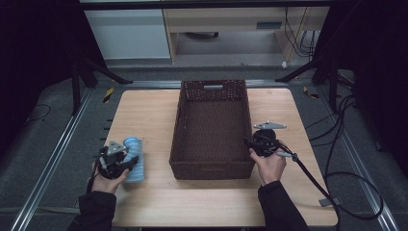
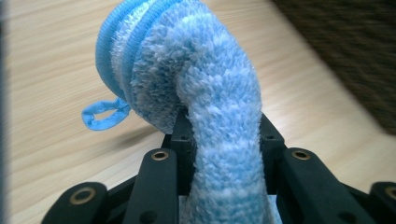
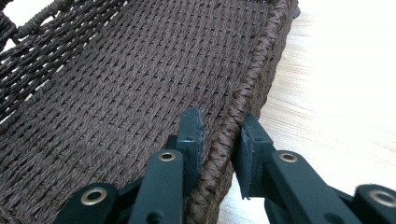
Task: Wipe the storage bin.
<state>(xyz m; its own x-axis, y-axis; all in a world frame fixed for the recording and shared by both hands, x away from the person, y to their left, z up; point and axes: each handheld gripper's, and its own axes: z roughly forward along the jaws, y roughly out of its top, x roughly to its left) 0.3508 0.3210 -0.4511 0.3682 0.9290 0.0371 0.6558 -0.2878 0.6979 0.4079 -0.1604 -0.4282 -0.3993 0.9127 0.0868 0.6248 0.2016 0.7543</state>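
A fluffy blue cloth [image 1: 134,159] with a small blue loop [image 2: 103,113] is held just above the wooden table [image 1: 154,202] at its left side. My left gripper [image 1: 117,162] is shut on it, and in the left gripper view the cloth [image 2: 201,79] bulges up between the two black fingers of that gripper [image 2: 225,126]. A dark brown woven basket [image 1: 211,169] stands empty in the middle of the table. My right gripper [image 1: 254,143] is shut on its right rim [image 3: 252,79], one finger inside the wall and one outside [image 3: 220,122].
The basket has a handle slot in its far wall [image 1: 213,87]. Bare tabletop lies left, right and in front of it. Black cables [image 1: 337,144] run over the floor to the right. Black frame legs [image 1: 77,82] stand at the far corners.
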